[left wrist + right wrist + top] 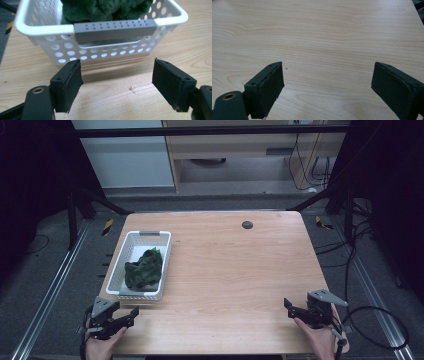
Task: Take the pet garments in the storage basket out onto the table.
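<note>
A white perforated basket [131,240] with grey handles stands on the left part of the wooden table [235,265]. A crumpled dark green cloth [144,270] lies inside it. My left gripper [129,316] rests at the table's front left corner, just short of the basket's near end, jaws open and empty. In the left gripper view the basket [105,47] faces me with its grey handle [113,31] straight ahead and the green cloth [105,8] above the rim. At the front right, my right gripper [289,307] is open over bare wood, and its own view shows the gripper [327,75] with nothing between the jaws.
A small dark round grommet [247,225] sits near the table's far edge. Black cables [370,320] trail off the right side. Metal floor rails run along both sides, and a cabinet stands beyond the table.
</note>
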Demonstrator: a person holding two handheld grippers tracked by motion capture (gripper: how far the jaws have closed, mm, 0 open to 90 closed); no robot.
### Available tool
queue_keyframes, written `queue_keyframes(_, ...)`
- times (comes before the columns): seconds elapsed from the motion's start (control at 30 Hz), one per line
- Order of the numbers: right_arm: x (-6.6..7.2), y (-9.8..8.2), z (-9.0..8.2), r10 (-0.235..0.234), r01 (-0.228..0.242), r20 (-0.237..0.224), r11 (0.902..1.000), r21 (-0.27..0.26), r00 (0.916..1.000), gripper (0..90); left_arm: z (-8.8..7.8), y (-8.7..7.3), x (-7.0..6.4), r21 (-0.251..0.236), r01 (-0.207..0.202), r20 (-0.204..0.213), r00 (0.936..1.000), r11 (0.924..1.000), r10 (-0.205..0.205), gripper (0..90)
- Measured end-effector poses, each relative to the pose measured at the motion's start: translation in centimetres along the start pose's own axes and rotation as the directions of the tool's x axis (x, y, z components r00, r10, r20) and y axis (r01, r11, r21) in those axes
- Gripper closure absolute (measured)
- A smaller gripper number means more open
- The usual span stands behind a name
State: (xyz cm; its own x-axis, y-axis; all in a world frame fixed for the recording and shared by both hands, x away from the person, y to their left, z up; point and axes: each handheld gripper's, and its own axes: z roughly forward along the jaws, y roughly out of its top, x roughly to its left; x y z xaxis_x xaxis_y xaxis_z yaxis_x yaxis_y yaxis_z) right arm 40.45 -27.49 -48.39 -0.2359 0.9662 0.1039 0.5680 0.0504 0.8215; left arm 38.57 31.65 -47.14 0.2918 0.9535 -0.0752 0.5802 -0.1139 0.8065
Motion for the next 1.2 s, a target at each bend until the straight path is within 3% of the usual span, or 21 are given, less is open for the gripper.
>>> queue_keyframes(0.27,0.2,-0.2,-0.3,-0.023,0.023,-0.009,0.9997,-0.013,0.9997,11.8,-1.0,0.5,0.0,-0.039,-0.01,-0.023,0.9997,0.9992,0.009,24.7)
queue_keyframes(0.43,0.6,-0.1,-0.5,-0.038,0.038,-0.015,0.9992,-0.017,0.9992,11.9,-1.2,0.7,0.1,-0.031,0.003,-0.006,1.0,0.9995,-0.003,30.5)
queue_keyframes(0.6,0.8,-0.2,-0.4,-0.065,0.064,-0.018,0.9979,-0.01,0.9978,10.8,-1.9,1.1,0.2,-0.056,0.003,-0.027,0.9996,0.9984,-0.004,30.0)
queue_keyframes(0.9,1.0,-0.3,-0.4,-0.059,0.059,-0.022,0.9983,0.002,0.998,10.7,-3.4,2.1,0.4,-0.125,-0.001,-0.046,0.9989,0.9921,-0.004,28.7)
queue_keyframes(1.2,1.0,-0.3,-0.2,-0.069,0.069,-0.019,0.9975,0.012,0.9974,10.3,-3.8,3.1,0.4,-0.134,-0.004,-0.034,0.9994,0.991,-0.001,28.3)
